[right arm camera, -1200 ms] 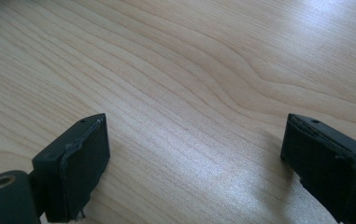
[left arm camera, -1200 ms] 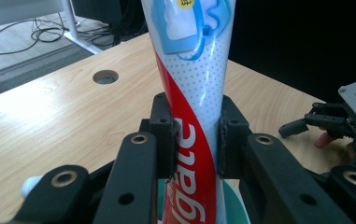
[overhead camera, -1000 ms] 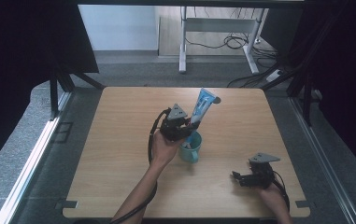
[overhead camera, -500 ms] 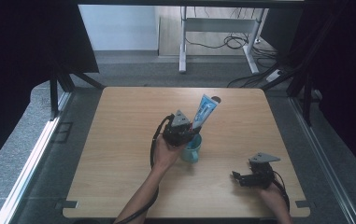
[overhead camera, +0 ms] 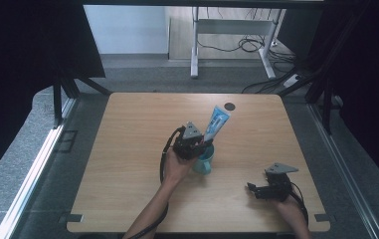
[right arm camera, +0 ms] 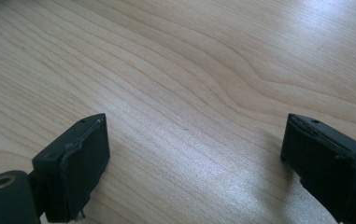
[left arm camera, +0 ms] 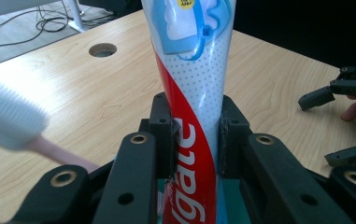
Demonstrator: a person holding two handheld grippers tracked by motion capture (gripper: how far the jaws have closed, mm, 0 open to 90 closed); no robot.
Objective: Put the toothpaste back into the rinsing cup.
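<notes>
The table takes up the middle and lower part of the high view. Near its centre stands a cup. A tube rises out of the cup and leans toward the upper right. The left gripper sits just left of the cup, at the tube's lower end; in the left gripper view the tube stands between the jaws, and a brush lies at the left edge. A hole lies behind the tube, near the table's far edge. The right gripper rests on the table at lower right, well apart from the cup.
</notes>
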